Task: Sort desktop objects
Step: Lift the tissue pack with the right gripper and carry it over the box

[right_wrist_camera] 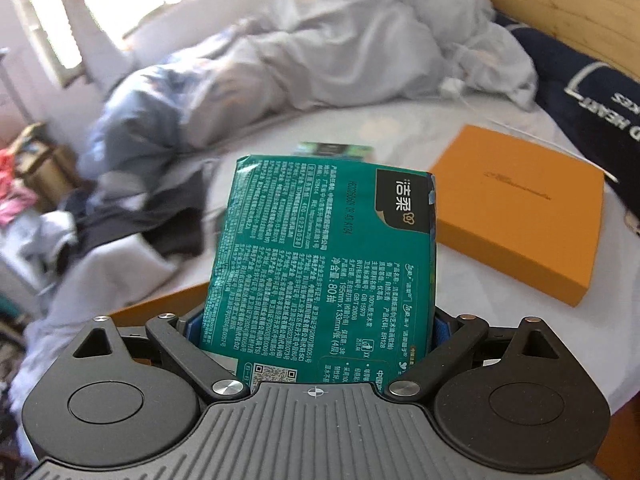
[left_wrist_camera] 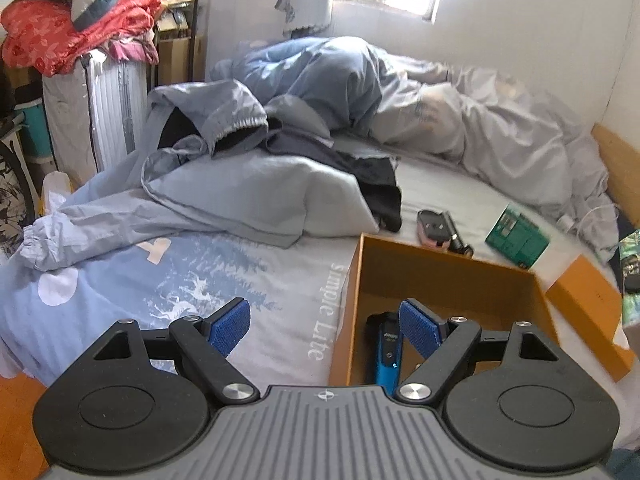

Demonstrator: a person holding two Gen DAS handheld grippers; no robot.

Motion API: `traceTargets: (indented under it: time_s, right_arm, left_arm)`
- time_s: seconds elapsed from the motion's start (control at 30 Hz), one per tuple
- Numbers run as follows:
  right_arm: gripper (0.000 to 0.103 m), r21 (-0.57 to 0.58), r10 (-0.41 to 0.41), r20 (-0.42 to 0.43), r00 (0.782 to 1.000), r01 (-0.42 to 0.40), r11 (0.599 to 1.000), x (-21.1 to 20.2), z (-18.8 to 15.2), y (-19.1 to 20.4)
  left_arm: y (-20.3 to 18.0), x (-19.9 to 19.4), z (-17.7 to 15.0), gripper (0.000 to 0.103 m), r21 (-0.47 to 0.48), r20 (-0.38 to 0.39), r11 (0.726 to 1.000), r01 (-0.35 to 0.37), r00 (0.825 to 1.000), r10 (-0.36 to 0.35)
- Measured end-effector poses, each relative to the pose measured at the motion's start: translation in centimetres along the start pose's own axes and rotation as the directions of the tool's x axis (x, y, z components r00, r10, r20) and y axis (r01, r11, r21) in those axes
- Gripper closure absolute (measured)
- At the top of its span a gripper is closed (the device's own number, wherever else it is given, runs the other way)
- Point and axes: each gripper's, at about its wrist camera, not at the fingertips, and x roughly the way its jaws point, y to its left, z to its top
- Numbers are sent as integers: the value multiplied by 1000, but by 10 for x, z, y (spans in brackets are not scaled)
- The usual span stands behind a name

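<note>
My right gripper (right_wrist_camera: 316,328) is shut on a green tissue pack (right_wrist_camera: 324,264) and holds it above the bed. My left gripper (left_wrist_camera: 324,326) is open and empty, over the left edge of an open orange box (left_wrist_camera: 452,272). A blue and black device (left_wrist_camera: 386,354) lies inside the box, by my right pad (left_wrist_camera: 420,330). Beyond the box lie a pink and black object (left_wrist_camera: 434,230), a dark tube (left_wrist_camera: 460,236) and another green pack (left_wrist_camera: 518,238), also in the right wrist view (right_wrist_camera: 336,150). The orange box lid (right_wrist_camera: 520,212) lies flat to the right.
Crumpled grey and blue bedding and clothes (left_wrist_camera: 280,136) cover the far and left part of the bed. A wooden headboard (right_wrist_camera: 560,4) and a dark pillow (right_wrist_camera: 592,92) stand at the right. A radiator (left_wrist_camera: 108,112) with piled fabrics stands at the left.
</note>
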Motion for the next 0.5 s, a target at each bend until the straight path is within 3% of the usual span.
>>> traceTargets:
  time_s: [0.23,0.5]
  right_arm:
    - [7,-99,60,-20,998,-62,993,-32,-26,28]
    - [7,-172,35,-79,996,-48,984,-9,-46,55]
  left_arm:
    - [-3,-10,-7,16,6,-3,1000,9,1000,-9]
    - [-3,-13,-17,16,14,-18,1000,16,1000,-16]
